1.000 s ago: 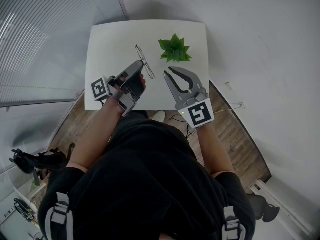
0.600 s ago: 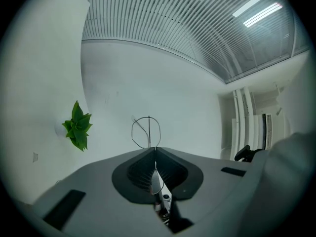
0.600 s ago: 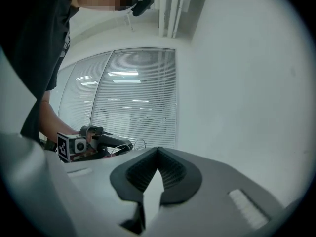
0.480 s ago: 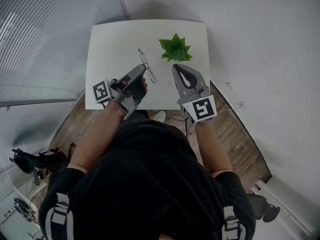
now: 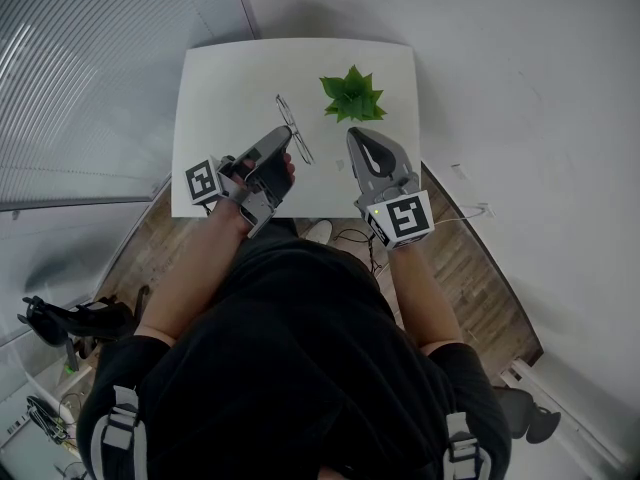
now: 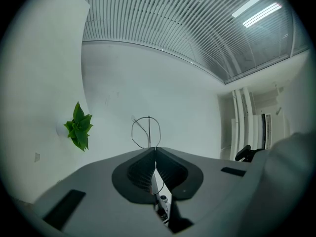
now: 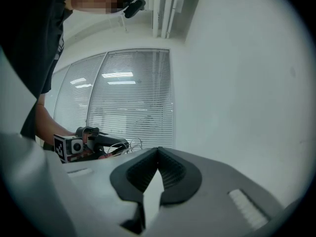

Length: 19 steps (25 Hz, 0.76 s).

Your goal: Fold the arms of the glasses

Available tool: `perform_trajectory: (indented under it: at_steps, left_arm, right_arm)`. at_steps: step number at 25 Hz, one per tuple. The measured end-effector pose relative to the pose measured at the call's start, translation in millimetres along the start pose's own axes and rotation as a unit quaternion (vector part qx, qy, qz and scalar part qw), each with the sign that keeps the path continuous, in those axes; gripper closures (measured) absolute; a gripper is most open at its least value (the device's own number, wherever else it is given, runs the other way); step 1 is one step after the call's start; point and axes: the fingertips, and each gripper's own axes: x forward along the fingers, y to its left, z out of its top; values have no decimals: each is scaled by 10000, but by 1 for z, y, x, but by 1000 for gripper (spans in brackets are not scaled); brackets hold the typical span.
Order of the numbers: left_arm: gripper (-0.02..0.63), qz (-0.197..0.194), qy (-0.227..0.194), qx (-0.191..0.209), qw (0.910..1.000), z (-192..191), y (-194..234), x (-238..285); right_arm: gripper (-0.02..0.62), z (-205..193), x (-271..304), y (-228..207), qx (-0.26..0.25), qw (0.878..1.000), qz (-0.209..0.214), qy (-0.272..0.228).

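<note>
The glasses (image 5: 291,123) are a thin dark wire frame that sticks out beyond the tips of my left gripper (image 5: 284,140), over the white table (image 5: 220,88). In the left gripper view the jaws meet on the wire, and one round lens rim (image 6: 146,132) rises above my left gripper (image 6: 154,150). My right gripper (image 5: 355,136) is a short way right of the glasses, apart from them, and is shut with nothing between its jaws (image 7: 158,149). The right gripper view looks across at the left gripper (image 7: 94,144) and the glasses wire (image 7: 133,143).
A small green plant (image 5: 350,96) stands on the table just beyond the right gripper's tip; it also shows in the left gripper view (image 6: 79,126). The table's near edge (image 5: 300,215) lies under both hands. Window blinds (image 5: 90,78) are at the left.
The right gripper's jaws have gone from wide open to shut, and it has shifted slightly up the picture toward the plant. The left gripper still holds the glasses and has barely moved.
</note>
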Motion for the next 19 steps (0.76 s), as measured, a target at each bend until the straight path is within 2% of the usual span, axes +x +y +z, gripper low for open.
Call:
perform_trajectory:
  at_steps: [19]
  left_arm:
    - [594, -39, 32, -29, 10000, 1, -5, -6]
  right_arm:
    - [584, 4, 0, 6, -8, 10000, -60, -12]
